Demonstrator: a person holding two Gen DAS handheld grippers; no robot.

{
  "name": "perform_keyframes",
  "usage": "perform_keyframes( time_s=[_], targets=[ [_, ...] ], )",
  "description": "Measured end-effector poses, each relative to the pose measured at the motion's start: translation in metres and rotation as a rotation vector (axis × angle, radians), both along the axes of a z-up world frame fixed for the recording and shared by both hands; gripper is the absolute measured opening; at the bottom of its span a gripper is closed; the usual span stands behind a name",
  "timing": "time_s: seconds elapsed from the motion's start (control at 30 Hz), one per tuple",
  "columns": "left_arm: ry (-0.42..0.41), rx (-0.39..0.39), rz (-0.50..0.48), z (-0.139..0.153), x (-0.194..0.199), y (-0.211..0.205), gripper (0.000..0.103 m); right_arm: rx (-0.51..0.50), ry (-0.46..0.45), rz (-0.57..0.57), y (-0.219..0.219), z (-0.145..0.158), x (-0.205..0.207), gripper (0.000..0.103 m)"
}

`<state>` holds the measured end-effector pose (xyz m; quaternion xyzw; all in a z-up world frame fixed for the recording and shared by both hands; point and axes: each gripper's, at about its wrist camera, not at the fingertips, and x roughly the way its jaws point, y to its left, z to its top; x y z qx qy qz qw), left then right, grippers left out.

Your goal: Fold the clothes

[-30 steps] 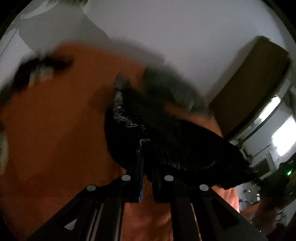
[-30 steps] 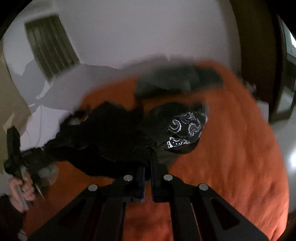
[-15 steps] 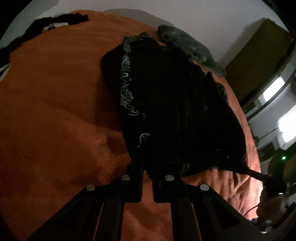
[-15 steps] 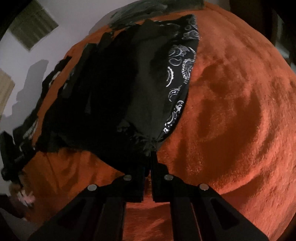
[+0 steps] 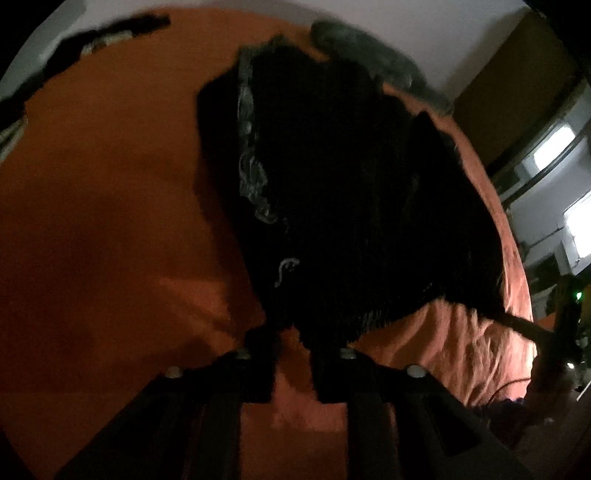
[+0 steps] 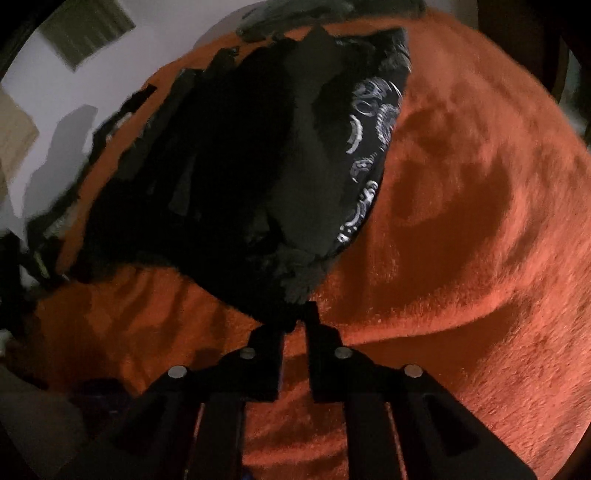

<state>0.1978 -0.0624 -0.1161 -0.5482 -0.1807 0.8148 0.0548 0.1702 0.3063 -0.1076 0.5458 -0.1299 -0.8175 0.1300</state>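
Note:
A black garment with a white swirl print (image 5: 343,192) lies spread on an orange blanket (image 5: 96,229). It also shows in the right wrist view (image 6: 258,166), print (image 6: 373,122) along its right edge. My left gripper (image 5: 293,332) is open, its fingers parted at the garment's near hem. My right gripper (image 6: 295,321) is open too, fingertips (image 6: 314,314) just at the garment's near corner, no cloth pinched between them.
A grey-green garment (image 5: 373,51) lies at the far edge of the bed, also in the right wrist view (image 6: 325,14). Dark clothes (image 5: 92,37) lie at the far left. White wall behind; a wooden wardrobe (image 5: 517,74) stands right. The orange blanket (image 6: 480,221) extends right.
The garment was lowered from the air and laid flat on the blanket. Both grippers, shut on its hem before, have now opened and let it go.

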Motion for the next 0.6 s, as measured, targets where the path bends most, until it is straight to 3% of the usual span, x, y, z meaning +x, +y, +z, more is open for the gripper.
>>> perform_keyframes(
  time_s=[0.03, 0.1, 0.17, 0.27, 0.33, 0.43, 0.6],
  targets=[
    [-0.044, 0.014, -0.009, 0.000, -0.004, -0.002, 0.027, -0.027, -0.010, -0.014, 0.008, 0.002, -0.002, 0.035],
    [-0.051, 0.037, -0.010, 0.014, -0.008, -0.012, 0.028, -0.062, -0.019, -0.049, 0.026, 0.009, -0.002, 0.051],
    [-0.008, 0.037, -0.016, 0.038, -0.008, -0.024, 0.036, -0.095, -0.028, -0.080, 0.044, 0.016, -0.001, 0.051],
    [0.029, -0.030, -0.017, 0.065, -0.011, -0.044, 0.050, -0.115, -0.022, -0.132, 0.067, 0.028, 0.003, 0.051],
    [0.041, -0.073, -0.006, 0.076, -0.021, -0.063, 0.051, -0.076, -0.017, -0.141, 0.081, 0.035, 0.008, 0.051],
    [0.034, -0.053, 0.030, 0.088, -0.054, -0.087, 0.051, 0.026, 0.002, -0.139, 0.095, 0.049, 0.010, 0.051],
    [0.066, -0.048, 0.021, 0.098, -0.142, -0.104, 0.055, 0.024, 0.088, -0.001, 0.091, 0.082, -0.083, 0.051]
  ],
)
